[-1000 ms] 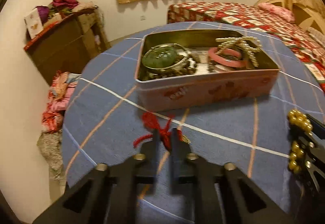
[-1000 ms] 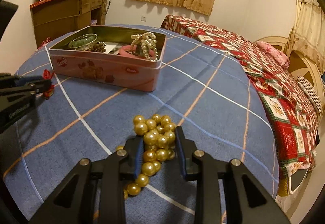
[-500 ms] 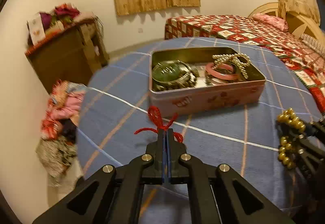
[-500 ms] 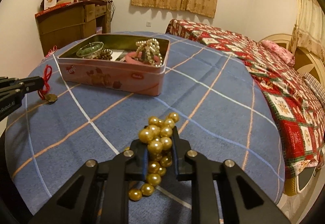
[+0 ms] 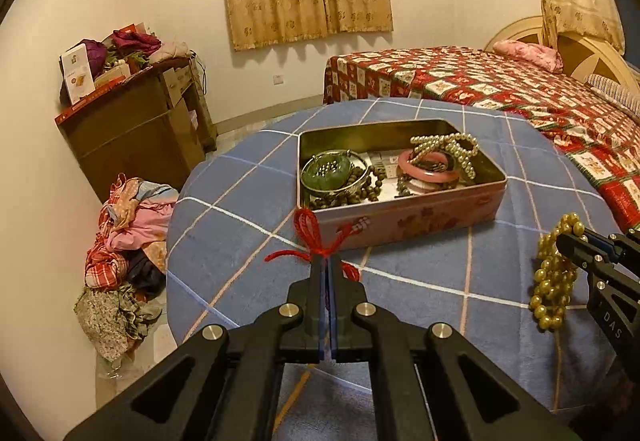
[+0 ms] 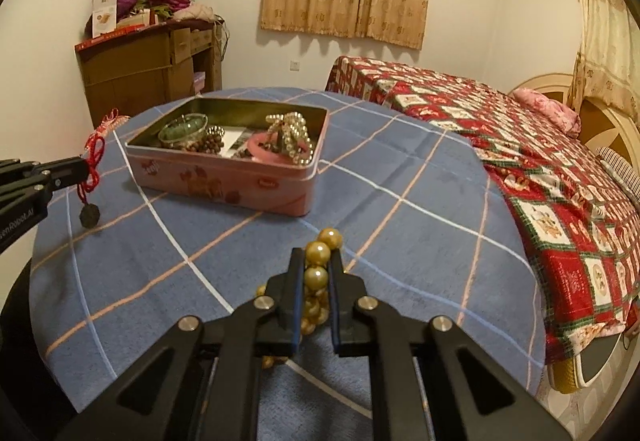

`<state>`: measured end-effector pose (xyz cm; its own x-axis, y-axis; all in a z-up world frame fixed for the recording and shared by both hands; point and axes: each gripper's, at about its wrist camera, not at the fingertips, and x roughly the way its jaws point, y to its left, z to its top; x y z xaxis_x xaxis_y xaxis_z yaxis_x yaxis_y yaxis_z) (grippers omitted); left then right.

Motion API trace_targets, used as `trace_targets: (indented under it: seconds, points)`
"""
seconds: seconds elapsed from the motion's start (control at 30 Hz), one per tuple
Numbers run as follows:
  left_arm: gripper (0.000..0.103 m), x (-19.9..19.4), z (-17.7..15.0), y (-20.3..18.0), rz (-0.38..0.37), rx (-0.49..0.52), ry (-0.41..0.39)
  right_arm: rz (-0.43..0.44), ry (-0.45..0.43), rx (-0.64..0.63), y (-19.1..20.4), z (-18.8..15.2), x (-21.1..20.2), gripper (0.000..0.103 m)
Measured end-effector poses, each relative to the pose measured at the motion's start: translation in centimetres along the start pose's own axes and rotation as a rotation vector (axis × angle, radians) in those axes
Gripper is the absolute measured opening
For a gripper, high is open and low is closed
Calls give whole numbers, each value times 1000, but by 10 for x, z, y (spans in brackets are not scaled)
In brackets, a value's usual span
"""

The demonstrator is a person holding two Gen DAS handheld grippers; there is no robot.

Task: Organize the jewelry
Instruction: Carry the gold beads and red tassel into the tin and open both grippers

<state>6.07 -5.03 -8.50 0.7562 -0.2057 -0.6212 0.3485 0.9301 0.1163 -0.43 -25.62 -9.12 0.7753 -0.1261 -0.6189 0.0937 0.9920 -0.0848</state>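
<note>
My left gripper (image 5: 327, 261) is shut on a red cord necklace (image 5: 312, 237), held above the blue checked table. In the right wrist view the cord (image 6: 94, 161) hangs from it with a dark pendant (image 6: 89, 217) at the bottom. My right gripper (image 6: 317, 255) is shut on a gold bead necklace (image 6: 318, 253), lifted off the table; its strand (image 5: 554, 281) dangles at the right of the left wrist view. The open pink tin (image 5: 400, 221) (image 6: 224, 181) sits ahead of both grippers and holds a green bangle (image 5: 332, 173), a pink bangle (image 5: 428, 171), pearls (image 5: 452, 149) and dark beads.
The round table (image 6: 400, 241) has a blue checked cloth. A bed with a red patterned cover (image 6: 520, 161) lies to the right. A brown cabinet with clutter (image 5: 132, 121) stands at the left wall. A pile of clothes (image 5: 124, 241) lies on the floor.
Both grippers closed on their necklaces and lifted them off the table. The red cord and the gold beads now hang in the air, a little farther back from the tin.
</note>
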Motion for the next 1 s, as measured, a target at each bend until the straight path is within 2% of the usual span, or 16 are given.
trace_targets:
  seconds: [0.53, 1.0]
  points:
    - [0, -17, 13, 7, -6, -18, -61, 7, -80, -58, 9, 21, -24, 12]
    - [0, -18, 48, 4, 7, 11, -110, 2, -160, -113, 16, 59, -27, 12]
